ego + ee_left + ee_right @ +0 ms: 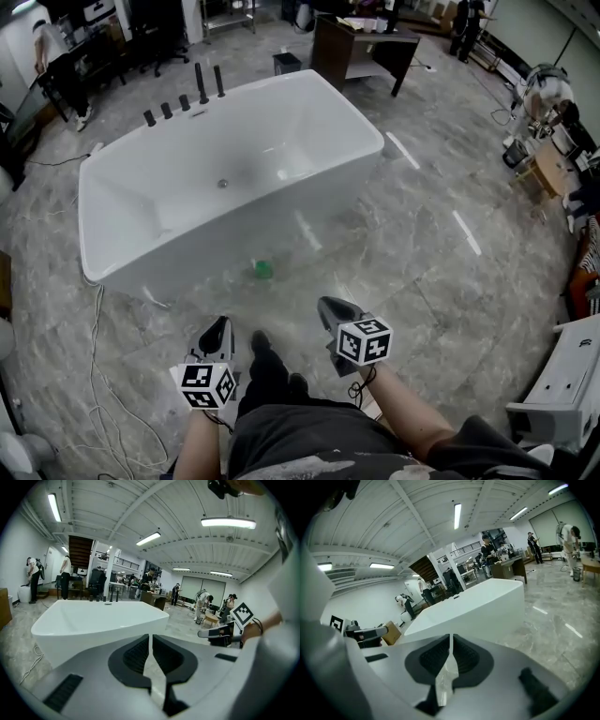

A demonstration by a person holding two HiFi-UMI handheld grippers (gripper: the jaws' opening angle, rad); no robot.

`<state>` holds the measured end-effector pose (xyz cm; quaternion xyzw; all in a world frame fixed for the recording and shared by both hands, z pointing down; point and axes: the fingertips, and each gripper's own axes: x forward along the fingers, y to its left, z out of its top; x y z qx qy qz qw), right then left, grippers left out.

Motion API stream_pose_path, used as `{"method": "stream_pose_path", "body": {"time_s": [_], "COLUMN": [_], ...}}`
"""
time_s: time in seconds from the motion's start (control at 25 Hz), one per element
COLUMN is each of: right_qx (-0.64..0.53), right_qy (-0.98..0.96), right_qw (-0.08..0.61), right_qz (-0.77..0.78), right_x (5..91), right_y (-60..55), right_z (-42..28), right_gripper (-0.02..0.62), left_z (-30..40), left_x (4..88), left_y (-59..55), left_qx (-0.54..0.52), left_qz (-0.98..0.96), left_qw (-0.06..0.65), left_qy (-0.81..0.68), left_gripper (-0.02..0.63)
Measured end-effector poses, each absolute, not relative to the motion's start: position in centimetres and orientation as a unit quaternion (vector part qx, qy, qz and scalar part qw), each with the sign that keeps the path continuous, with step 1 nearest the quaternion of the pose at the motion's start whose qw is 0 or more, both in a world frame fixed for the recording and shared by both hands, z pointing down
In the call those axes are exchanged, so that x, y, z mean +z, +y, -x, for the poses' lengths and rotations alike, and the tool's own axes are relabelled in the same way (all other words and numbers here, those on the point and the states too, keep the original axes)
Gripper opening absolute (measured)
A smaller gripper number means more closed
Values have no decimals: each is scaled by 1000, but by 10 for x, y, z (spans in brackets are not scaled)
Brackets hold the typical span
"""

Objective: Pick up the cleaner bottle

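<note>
Position settles the reach: the small green cleaner bottle (263, 270), too small to show its long axis, sits on the grey marble floor (422, 244) by the white bathtub (187, 251), ahead and roughly midway between the empty, tightly closed left gripper (220, 322) and right gripper (325, 303).

The tub (234, 169) stands before you, the bottle (263, 270) on the floor (422, 253) by its near side, a desk (364, 47) behind.

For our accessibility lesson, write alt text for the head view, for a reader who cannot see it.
A white bathtub stands on a grey marble floor, a small green object at its near side. Below, the left gripper and right gripper are held out, both shut and empty.
</note>
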<state>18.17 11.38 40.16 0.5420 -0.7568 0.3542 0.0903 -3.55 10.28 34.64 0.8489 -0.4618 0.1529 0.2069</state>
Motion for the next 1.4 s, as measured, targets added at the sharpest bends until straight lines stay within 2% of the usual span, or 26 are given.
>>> {"method": "stream_pose_path", "body": {"time_s": [0.56,0.84,1.12,1.4], "right_qx": [339,328,284,286], "right_qy": [-750,-751,-736,-737], "right_qw": [221,294,355,364], "right_qz": [-523,-492,-501,-493], "right_x": [496,563,639,724], "right_y": [3,-51,-71,-86], "right_z": [-125,-87,-93,-113], "right_gripper": [41,164,253,267], "left_z": [82,108,116,108], "left_x": [438,502,575,646], "left_y": [-20,-75,-94,-95], "left_qx": [189,205,223,237], "left_qz": [-843,-830,-818,-808], "left_qw": [237,271,293,311], "left_qy": [-444,-443,-441,-441], "left_gripper": [35,35,35,35]}}
